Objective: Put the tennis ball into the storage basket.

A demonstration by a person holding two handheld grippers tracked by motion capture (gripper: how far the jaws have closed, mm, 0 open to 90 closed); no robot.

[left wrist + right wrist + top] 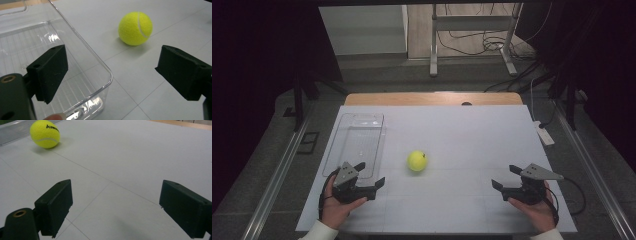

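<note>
From above, the tennis ball (417, 161) lies on the white table (472, 140) just right of the clear tray (357, 142), between the left gripper (371, 174) and right gripper (506, 177), while each gripper view shows its jaws wide apart and empty, the ball ahead.

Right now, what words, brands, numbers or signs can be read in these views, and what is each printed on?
"kawa...": black lettering on the tennis ball, seen in the right gripper view; the end of the word curves out of sight, so the full brand cannot be read.
No readable text on the clear tray, the white table sheet or either hand-held gripper.
</note>
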